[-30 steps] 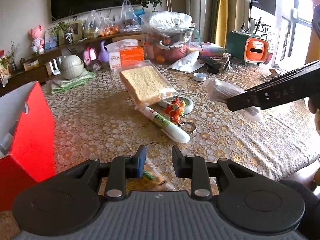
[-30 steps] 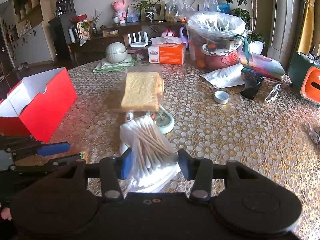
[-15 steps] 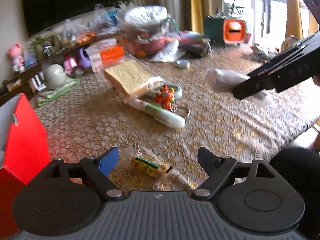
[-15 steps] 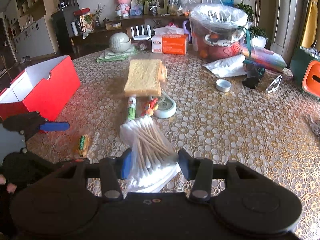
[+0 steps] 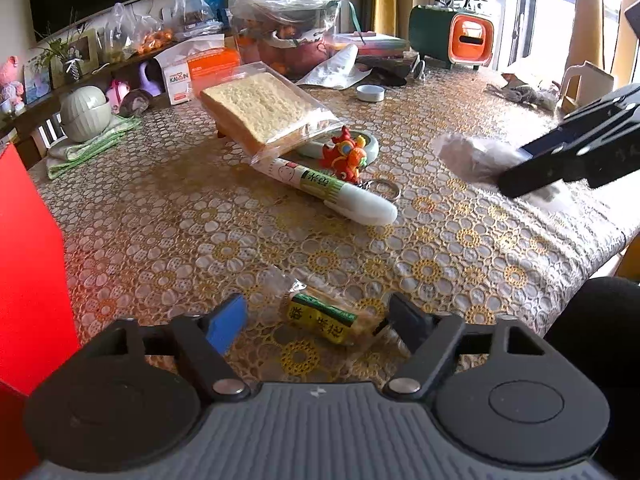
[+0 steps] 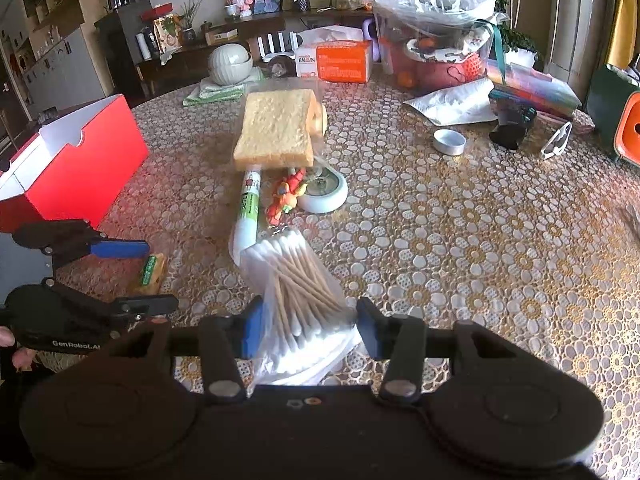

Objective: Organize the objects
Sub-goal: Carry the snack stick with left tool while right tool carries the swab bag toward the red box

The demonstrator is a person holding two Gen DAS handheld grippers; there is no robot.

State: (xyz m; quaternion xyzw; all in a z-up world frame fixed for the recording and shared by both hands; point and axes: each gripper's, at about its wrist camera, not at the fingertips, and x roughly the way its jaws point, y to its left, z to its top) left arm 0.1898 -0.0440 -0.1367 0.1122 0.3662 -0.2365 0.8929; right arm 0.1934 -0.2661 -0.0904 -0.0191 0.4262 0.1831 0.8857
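Snack packet (image 5: 323, 317), green-labelled and wrapped in clear film, lies flat on the lace tablecloth (image 5: 460, 248) between the two fingers of the left gripper (image 5: 316, 316). The jaws of that tool are closing around it, but both pads stand clear of the wrapper and nothing is clamped yet. From the right wrist view the same packet (image 6: 153, 268) sits near the red box (image 6: 86, 168), which stands open-topped at the left edge of the table.

Right gripper (image 6: 309, 326) is clamped on a clear bag of cotton swabs (image 6: 298, 280), its pads pressing the bag from both sides. The bag's far end touches the cap end of a white tube (image 6: 248, 216).

Farther along the table centre:
- bagged bread slice (image 5: 264, 110), propped at a tilt over the tube (image 5: 328, 192);
- red-orange toy keychain (image 5: 347, 154), just beside the tube;
- round white dish (image 6: 325, 190), touching the keychain.
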